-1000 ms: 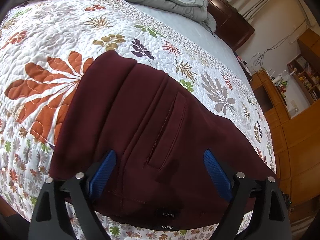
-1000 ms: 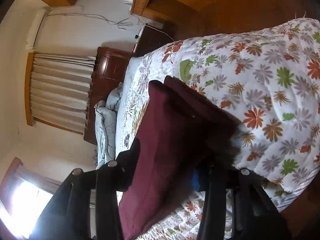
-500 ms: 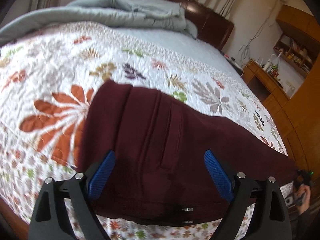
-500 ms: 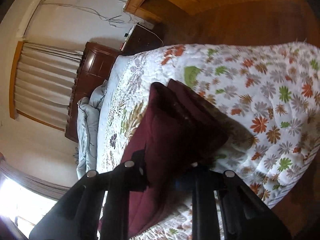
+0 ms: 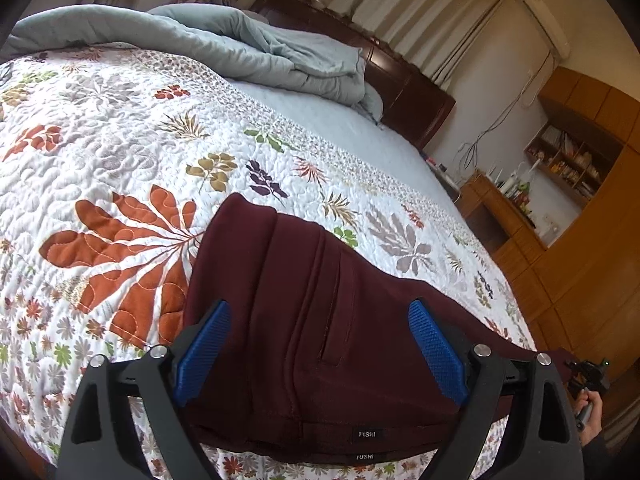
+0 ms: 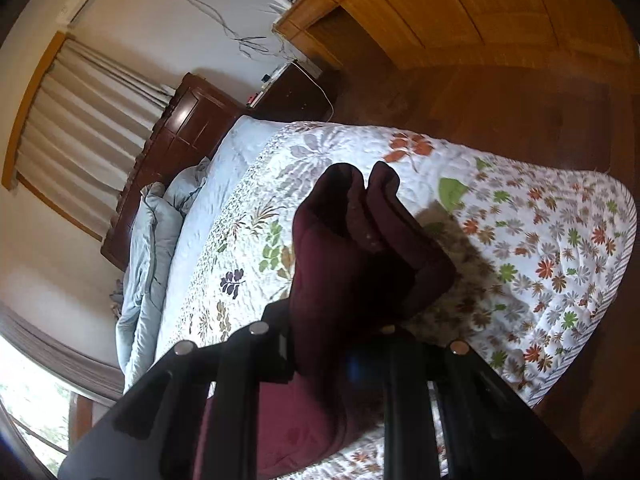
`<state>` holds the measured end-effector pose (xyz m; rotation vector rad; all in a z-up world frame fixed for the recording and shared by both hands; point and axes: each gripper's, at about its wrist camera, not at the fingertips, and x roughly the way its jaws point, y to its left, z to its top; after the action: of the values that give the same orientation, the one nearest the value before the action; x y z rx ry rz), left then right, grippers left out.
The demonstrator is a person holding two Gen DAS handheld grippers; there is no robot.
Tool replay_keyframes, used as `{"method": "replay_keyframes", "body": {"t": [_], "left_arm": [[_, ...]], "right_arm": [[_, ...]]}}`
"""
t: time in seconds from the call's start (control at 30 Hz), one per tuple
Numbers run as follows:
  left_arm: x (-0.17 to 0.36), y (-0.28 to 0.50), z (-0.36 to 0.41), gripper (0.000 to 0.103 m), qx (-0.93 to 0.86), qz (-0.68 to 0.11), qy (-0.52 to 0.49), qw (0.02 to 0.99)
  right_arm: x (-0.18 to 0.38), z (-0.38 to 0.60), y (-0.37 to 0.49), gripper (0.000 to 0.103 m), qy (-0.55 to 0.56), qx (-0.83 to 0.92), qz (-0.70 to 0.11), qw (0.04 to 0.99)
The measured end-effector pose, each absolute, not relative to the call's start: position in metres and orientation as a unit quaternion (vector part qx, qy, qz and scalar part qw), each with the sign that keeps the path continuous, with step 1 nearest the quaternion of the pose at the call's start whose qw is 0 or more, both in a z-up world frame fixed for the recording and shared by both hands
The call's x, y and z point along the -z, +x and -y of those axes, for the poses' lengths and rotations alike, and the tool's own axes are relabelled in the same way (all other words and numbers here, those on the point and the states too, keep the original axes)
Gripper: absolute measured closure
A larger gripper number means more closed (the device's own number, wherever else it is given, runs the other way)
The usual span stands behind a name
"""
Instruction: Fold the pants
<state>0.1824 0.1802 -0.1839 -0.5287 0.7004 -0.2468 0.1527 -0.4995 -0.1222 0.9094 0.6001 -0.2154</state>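
Dark maroon pants lie folded near the front edge of the floral quilt, waistband labels towards me. My left gripper hovers just over the waist end, its blue pads spread wide and touching nothing. In the right wrist view my right gripper is shut on a bunched end of the pants, which stands lifted off the quilt; the fabric hides the pads. That right gripper, held by a hand, shows at the far right of the left wrist view.
A rumpled grey duvet lies at the head of the bed against the dark wooden headboard. Wooden cabinets and shelves stand to the right. The bed's corner drops to a wooden floor.
My right gripper has shut on the end of the pants and risen, lifting that end off the quilt. My left gripper has pulled up and back a little, staying open.
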Motion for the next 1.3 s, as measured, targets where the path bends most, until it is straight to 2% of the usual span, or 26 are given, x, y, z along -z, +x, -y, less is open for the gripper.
{"method": "replay_keyframes", "body": {"t": [1.3], "left_arm": [[0.184,0.168,-0.201,0.012,0.126,-0.319,-0.298,0.891]], "right_arm": [[0.020,0.353,0.173,0.086,0.243,0.051,-0.288,0.925]]}}
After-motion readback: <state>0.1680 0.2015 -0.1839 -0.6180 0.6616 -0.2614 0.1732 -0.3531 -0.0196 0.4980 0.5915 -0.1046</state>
